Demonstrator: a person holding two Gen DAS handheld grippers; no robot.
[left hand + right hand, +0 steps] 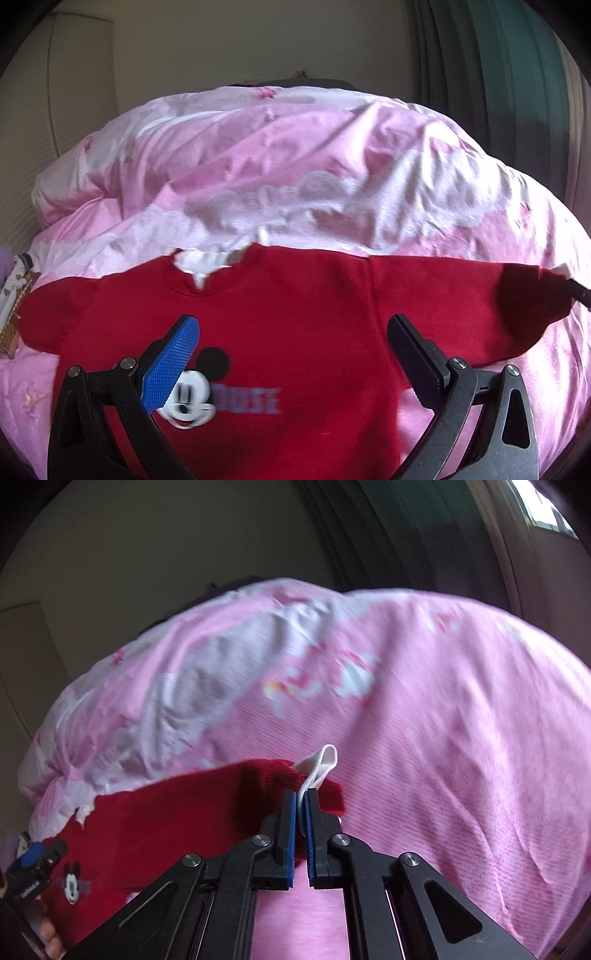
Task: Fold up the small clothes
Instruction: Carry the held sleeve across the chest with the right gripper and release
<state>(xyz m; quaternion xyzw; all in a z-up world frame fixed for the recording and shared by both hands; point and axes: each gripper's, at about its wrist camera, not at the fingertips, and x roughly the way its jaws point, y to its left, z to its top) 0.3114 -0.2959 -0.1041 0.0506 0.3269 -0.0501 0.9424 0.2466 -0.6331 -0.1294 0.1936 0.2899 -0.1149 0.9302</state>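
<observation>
A small red sweatshirt (295, 314) with a Mickey Mouse print (186, 397) and white collar lies face up on the pink duvet (277, 166). My left gripper (291, 354) is open and empty, its fingers spread over the chest. My right gripper (301, 805) is shut on the white cuff (321, 764) of the sweatshirt's right sleeve (229, 797), with the sleeve stretched out sideways. The right gripper's tip shows at the far right of the left wrist view (576, 290). The left gripper shows at the far left of the right wrist view (33, 864).
The rumpled pink and white duvet covers the whole bed. A patterned garment (11, 295) lies at the left edge. Curtains (498, 74) hang at the back right, a pale wall behind.
</observation>
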